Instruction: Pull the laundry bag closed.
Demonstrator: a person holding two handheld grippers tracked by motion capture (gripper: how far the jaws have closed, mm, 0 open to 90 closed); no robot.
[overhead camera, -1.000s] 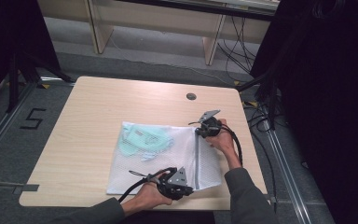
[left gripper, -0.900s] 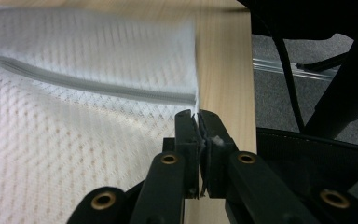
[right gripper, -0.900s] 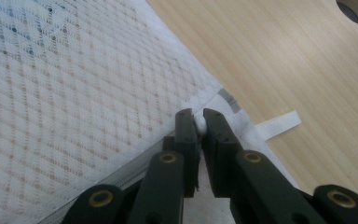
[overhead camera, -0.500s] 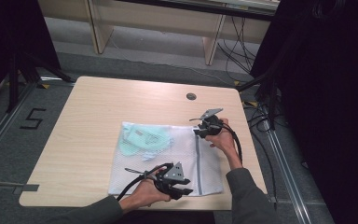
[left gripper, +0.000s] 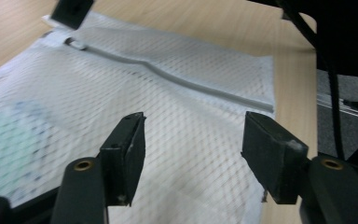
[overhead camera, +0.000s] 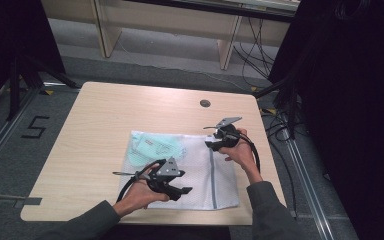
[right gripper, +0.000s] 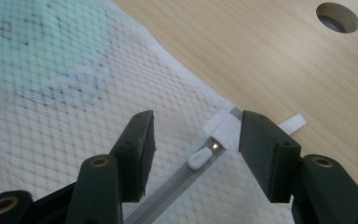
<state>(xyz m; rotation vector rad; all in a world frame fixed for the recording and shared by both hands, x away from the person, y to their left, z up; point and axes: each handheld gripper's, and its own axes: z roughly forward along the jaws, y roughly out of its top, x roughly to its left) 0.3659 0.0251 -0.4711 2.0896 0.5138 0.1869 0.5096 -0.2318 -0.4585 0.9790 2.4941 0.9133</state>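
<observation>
Mesh laundry bag flat on tabletop, pale green item inside, zipper run shut, pull at far end by white tab

Left hand-held gripper and right hand-held gripper both just opening, jaws apart above bag, nothing between

Zipping looks done; only withdrawal left

On the table lies a mesh bag with a packet inside its far-left corner.
</observation>
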